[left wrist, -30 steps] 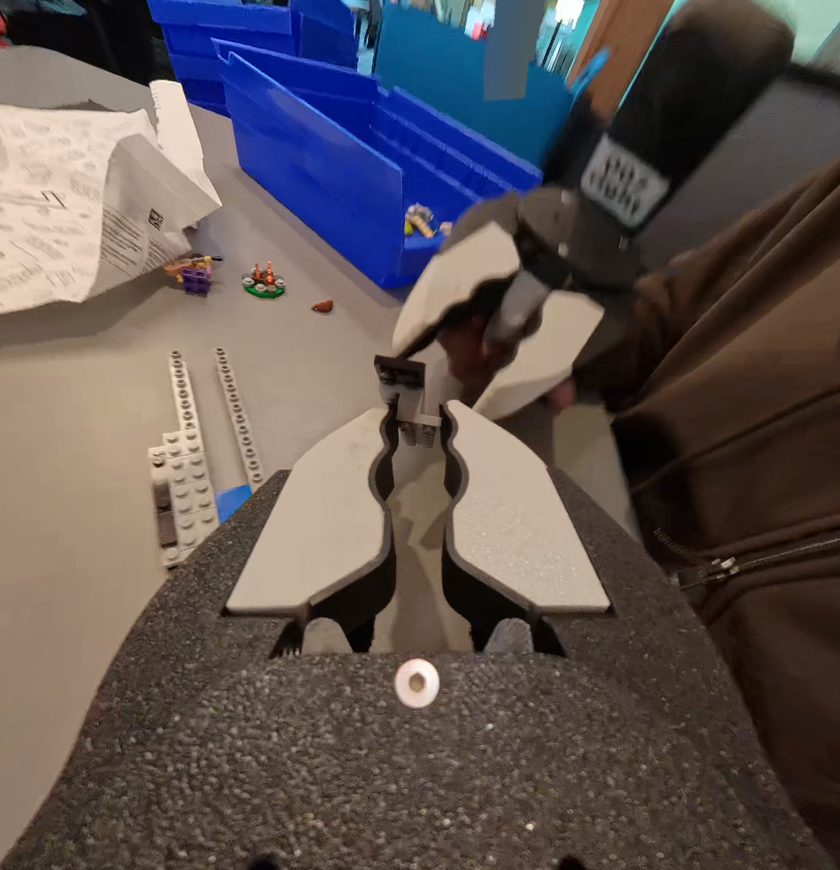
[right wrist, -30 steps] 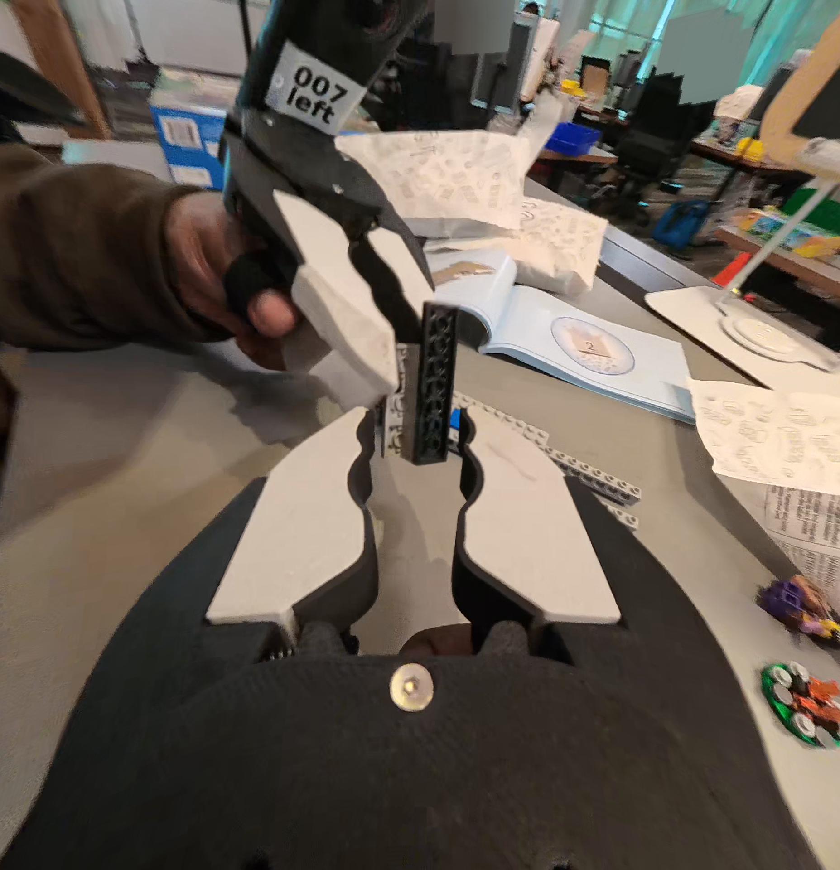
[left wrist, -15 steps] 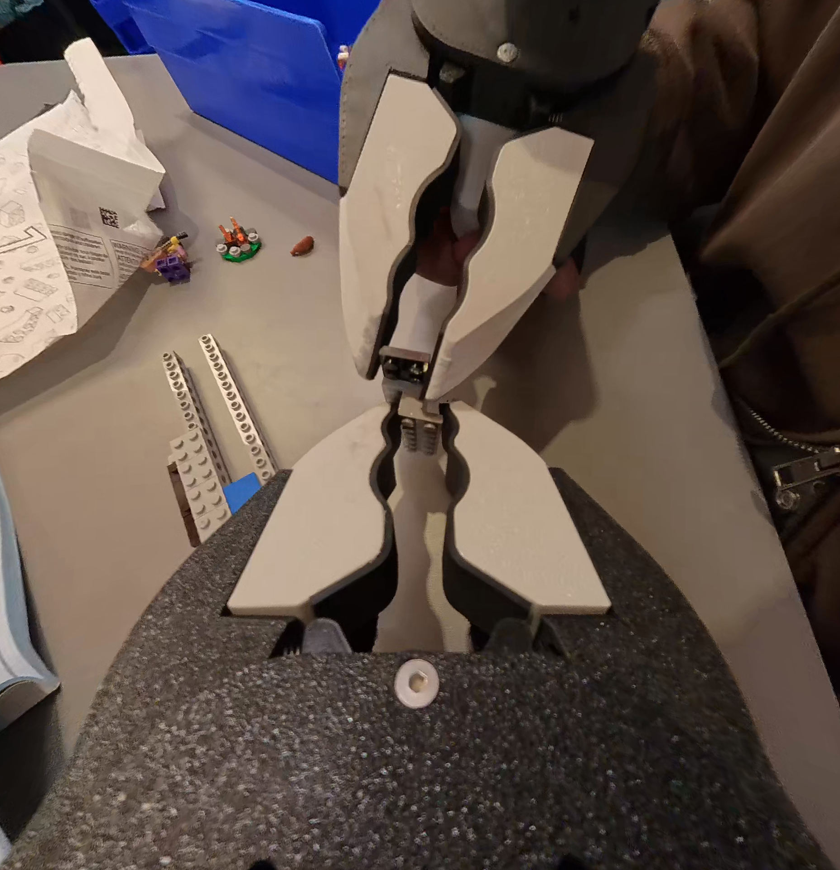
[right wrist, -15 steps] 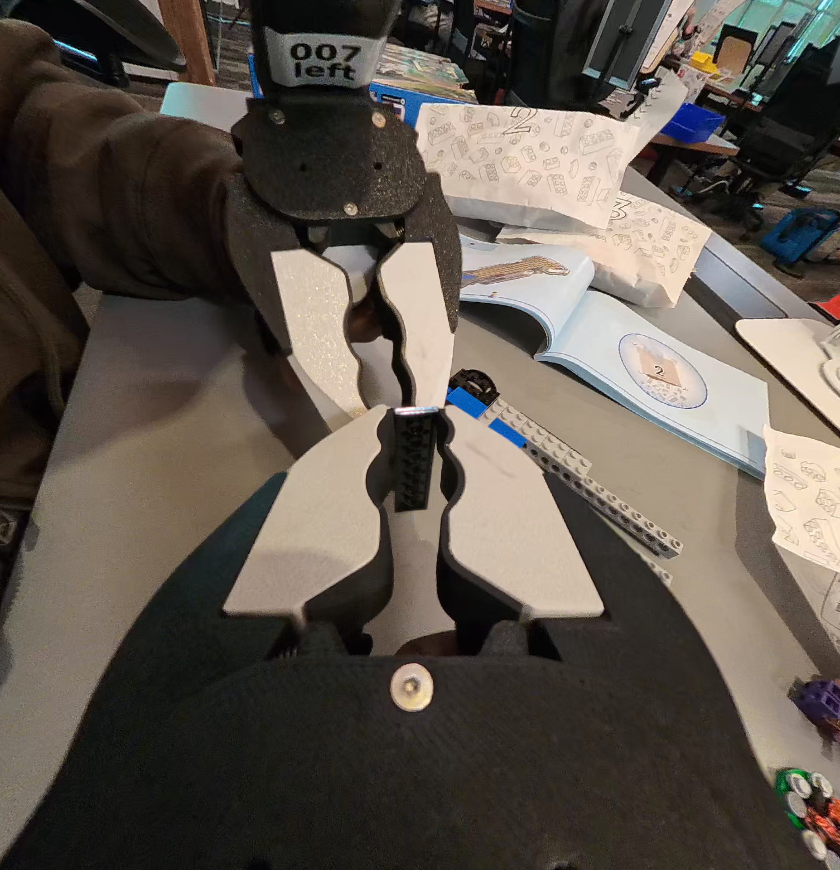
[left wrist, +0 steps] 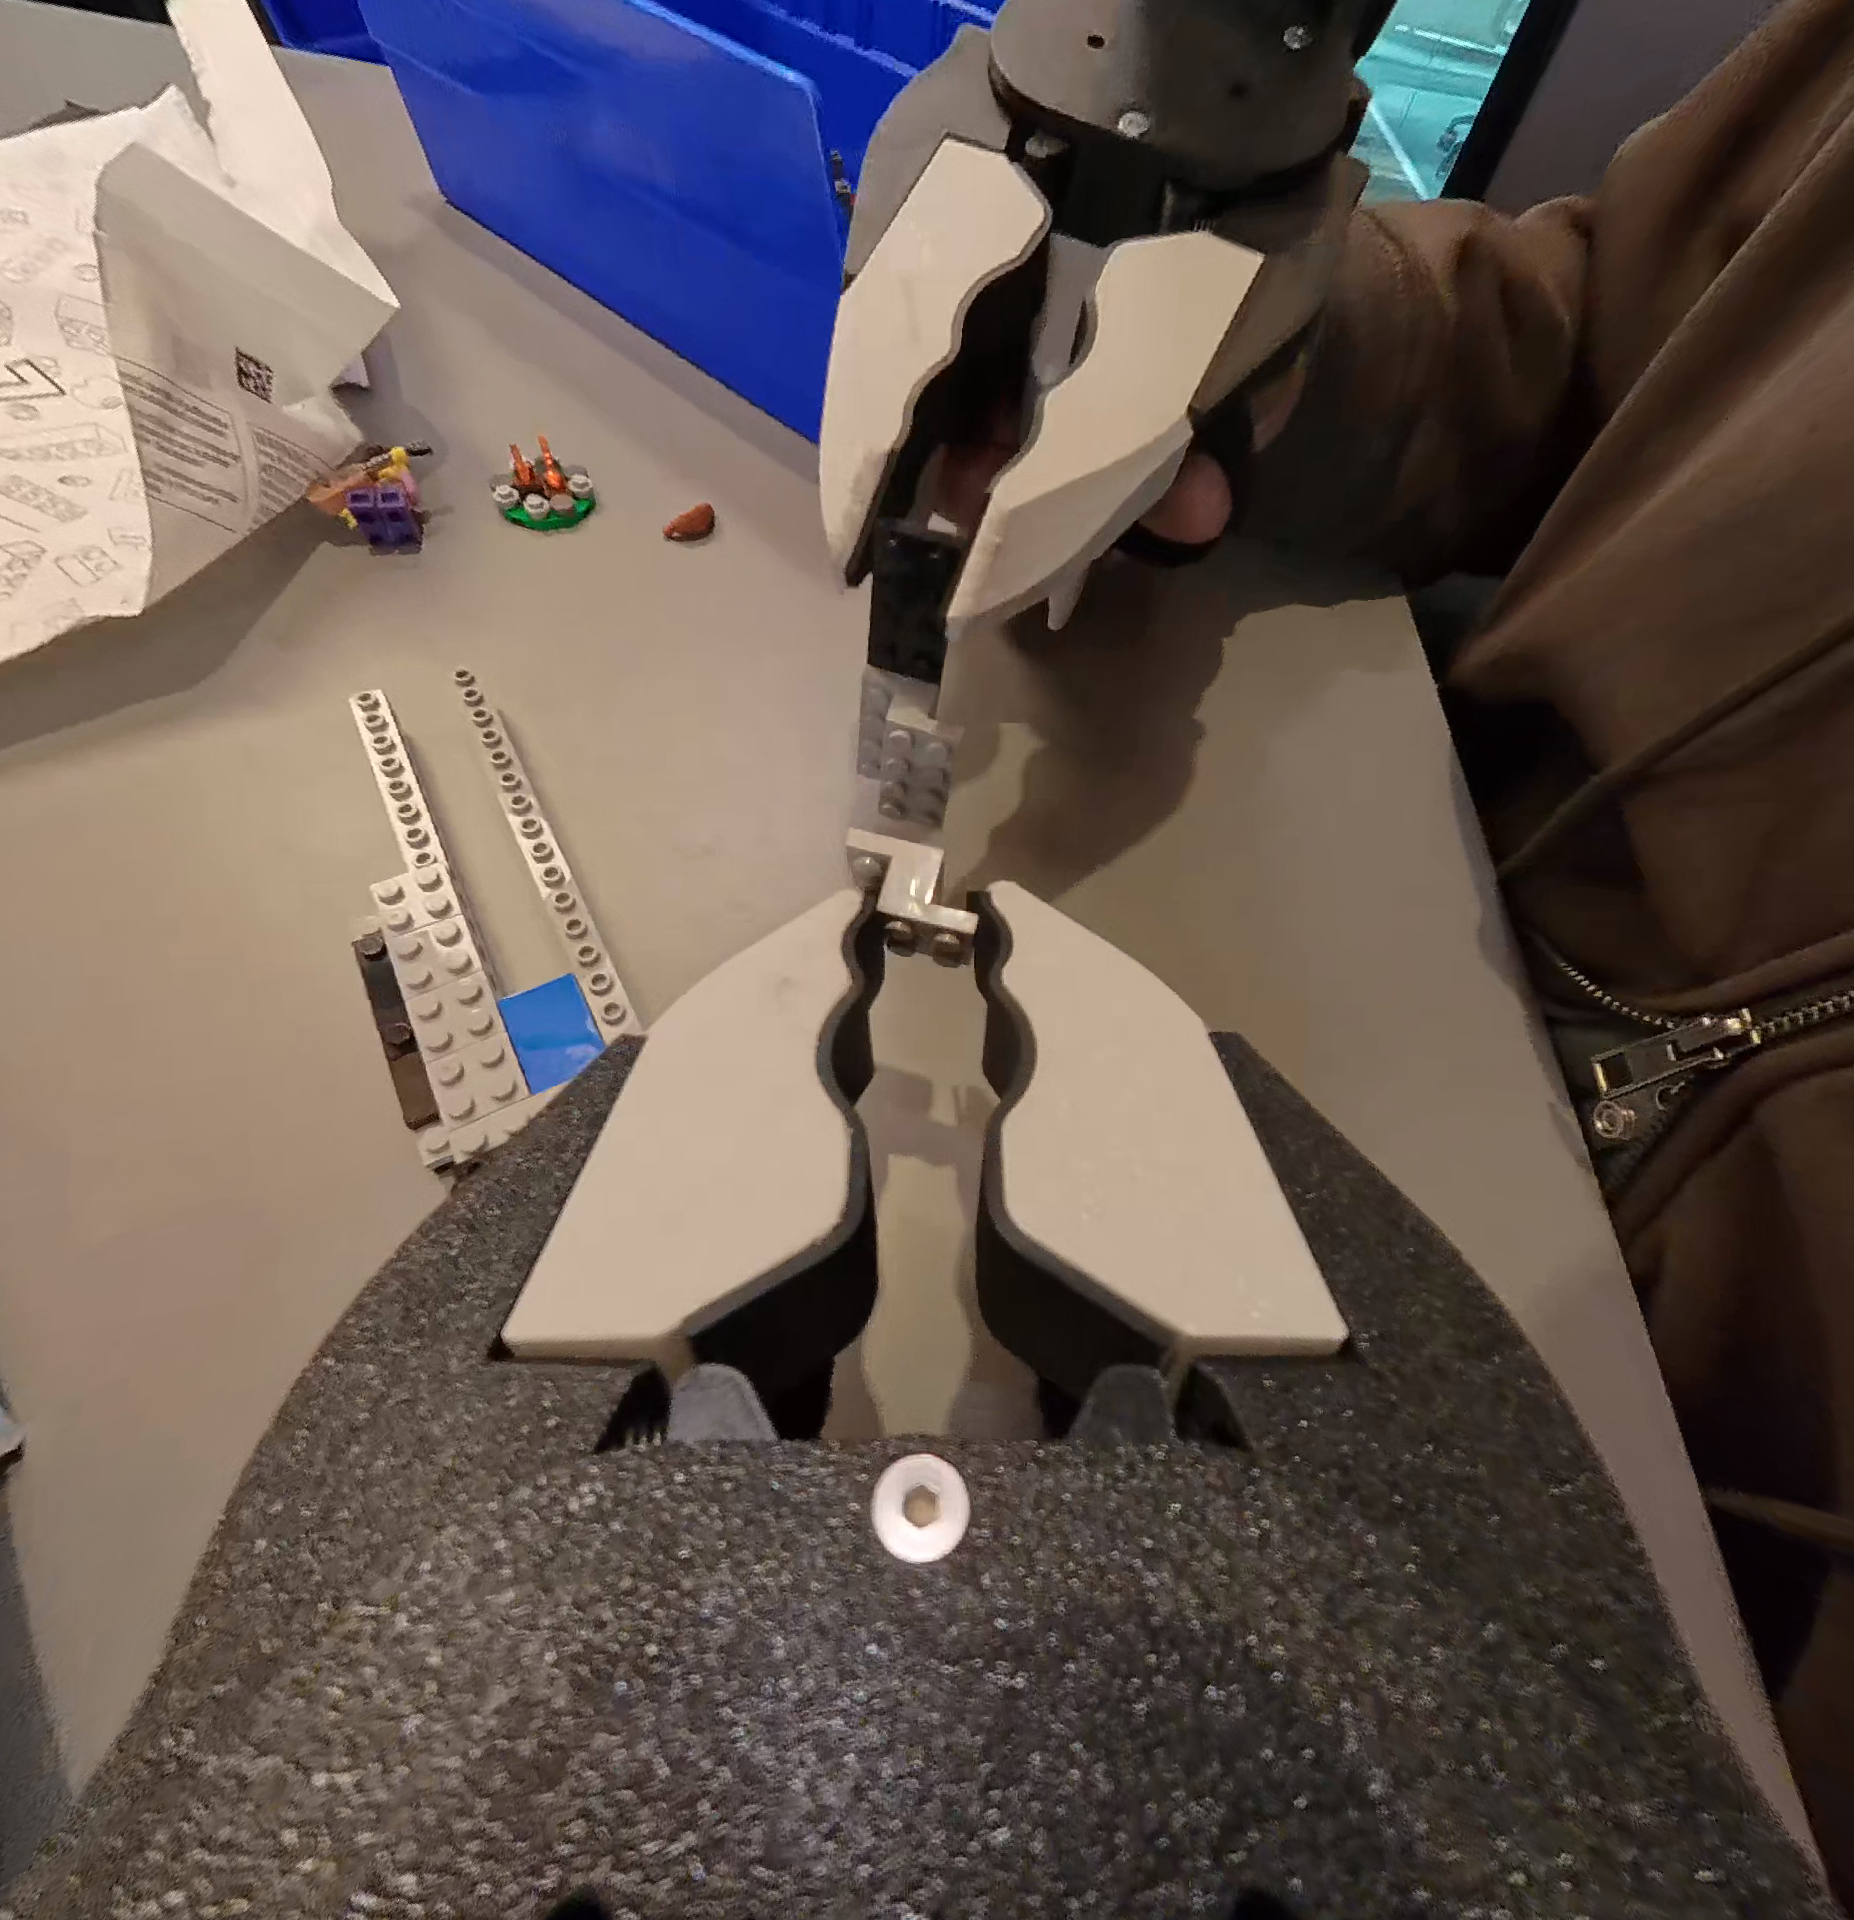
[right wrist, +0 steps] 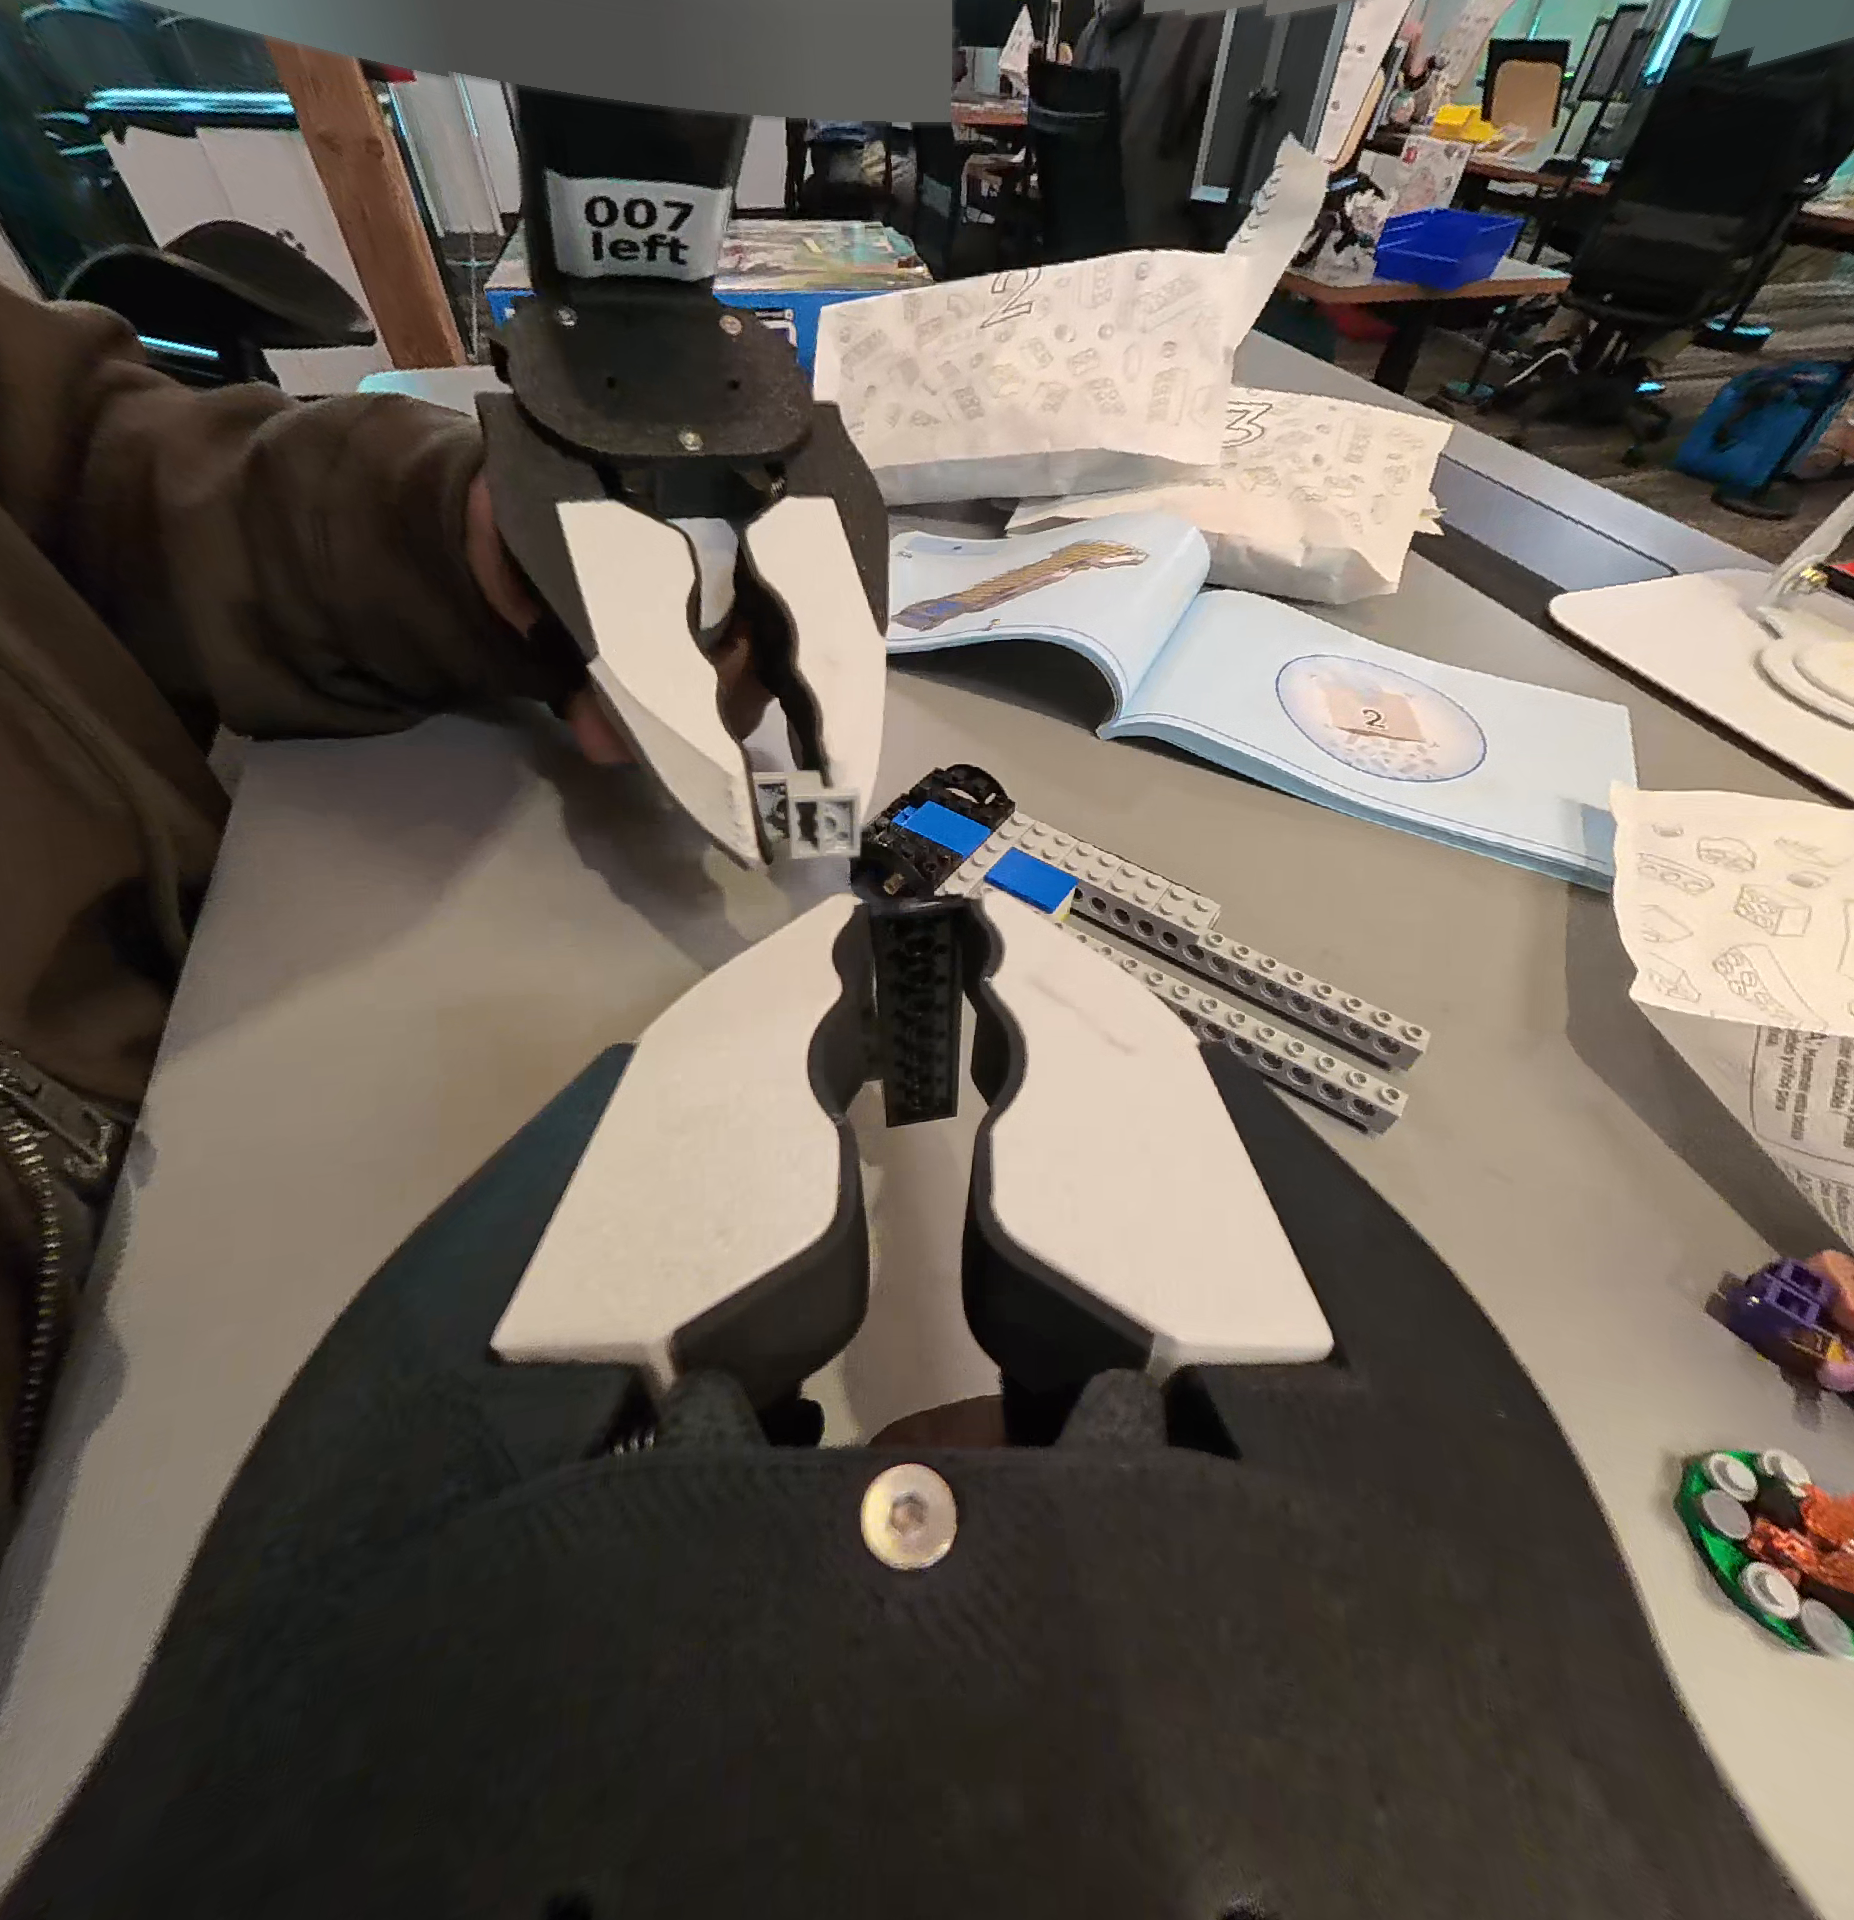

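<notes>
My left gripper (left wrist: 923,899) is shut on a small grey brick piece (left wrist: 915,906), held at the very fingertips above the grey table (left wrist: 694,727). It also shows in the right wrist view (right wrist: 798,821) with the grey piece (right wrist: 811,818) between its tips. My right gripper (right wrist: 912,914) is shut on a long black plate (right wrist: 915,1023) that runs back between its fingers. In the left wrist view the right gripper (left wrist: 907,582) points down at mine. The black plate (left wrist: 907,597) sticks out of it with grey plates (left wrist: 907,748) on its end, just short of my grey piece.
A flat build of grey beams, grey plates and blue tiles (left wrist: 435,977) lies on the table to the left. Blue bins (left wrist: 632,177), printed paper bags (left wrist: 102,343), an open booklet (right wrist: 1318,707), a purple figure (left wrist: 383,504) and a green round piece (left wrist: 544,488) lie around. A person's brown sleeve (left wrist: 1629,520) is on the right. Spacing between my two grippers at the tips: around 6 cm. My right tips are roughly 20 cm from the purple figure (left wrist: 383,504). It is also in sight in the right wrist view (right wrist: 1795,1307).
The right gripper's fingers closed on the black plate while the left held its grey end. The grippers have since drawn apart; the black plate stays with the right, the small grey piece with the left.
</notes>
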`<state>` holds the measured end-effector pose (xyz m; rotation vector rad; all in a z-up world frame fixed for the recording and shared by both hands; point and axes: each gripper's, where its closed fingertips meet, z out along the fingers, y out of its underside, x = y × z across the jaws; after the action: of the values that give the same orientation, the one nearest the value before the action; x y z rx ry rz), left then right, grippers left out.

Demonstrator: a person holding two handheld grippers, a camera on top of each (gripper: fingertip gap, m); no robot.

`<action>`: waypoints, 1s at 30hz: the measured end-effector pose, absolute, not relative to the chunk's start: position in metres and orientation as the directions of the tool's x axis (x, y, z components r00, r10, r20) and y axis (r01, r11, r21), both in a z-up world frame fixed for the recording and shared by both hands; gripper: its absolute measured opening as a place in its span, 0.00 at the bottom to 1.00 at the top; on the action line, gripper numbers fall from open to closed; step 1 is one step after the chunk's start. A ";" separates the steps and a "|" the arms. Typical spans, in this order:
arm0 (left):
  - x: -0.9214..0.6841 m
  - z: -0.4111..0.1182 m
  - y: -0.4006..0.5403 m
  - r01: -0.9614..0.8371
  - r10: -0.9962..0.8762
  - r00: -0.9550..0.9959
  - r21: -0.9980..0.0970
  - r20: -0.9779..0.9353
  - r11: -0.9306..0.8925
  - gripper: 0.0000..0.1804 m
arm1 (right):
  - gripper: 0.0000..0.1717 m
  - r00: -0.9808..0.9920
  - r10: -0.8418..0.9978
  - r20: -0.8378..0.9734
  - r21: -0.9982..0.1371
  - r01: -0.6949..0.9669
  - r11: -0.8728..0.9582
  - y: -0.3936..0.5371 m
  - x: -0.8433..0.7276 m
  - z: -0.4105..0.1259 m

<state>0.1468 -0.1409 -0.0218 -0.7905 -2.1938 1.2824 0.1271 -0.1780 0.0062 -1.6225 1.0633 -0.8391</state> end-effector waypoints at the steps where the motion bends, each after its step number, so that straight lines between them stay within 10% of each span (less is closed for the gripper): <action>1: 0.147 -0.024 -0.141 0.238 0.683 -0.721 -0.883 0.118 0.405 0.09 | 0.10 0.372 -0.928 0.028 -0.961 -0.245 -0.128 -0.179 0.127 0.006; 30: 0.132 -0.074 -0.133 0.433 0.680 -0.725 -0.694 0.111 0.575 0.18 | 0.09 0.337 -0.932 -0.135 -0.906 -0.423 -0.022 -0.163 0.121 -0.019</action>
<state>0.1325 -0.1329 -0.0740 -0.9036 -2.4428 0.9330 0.1213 -0.1630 -0.0185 -1.6204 1.2469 -0.6502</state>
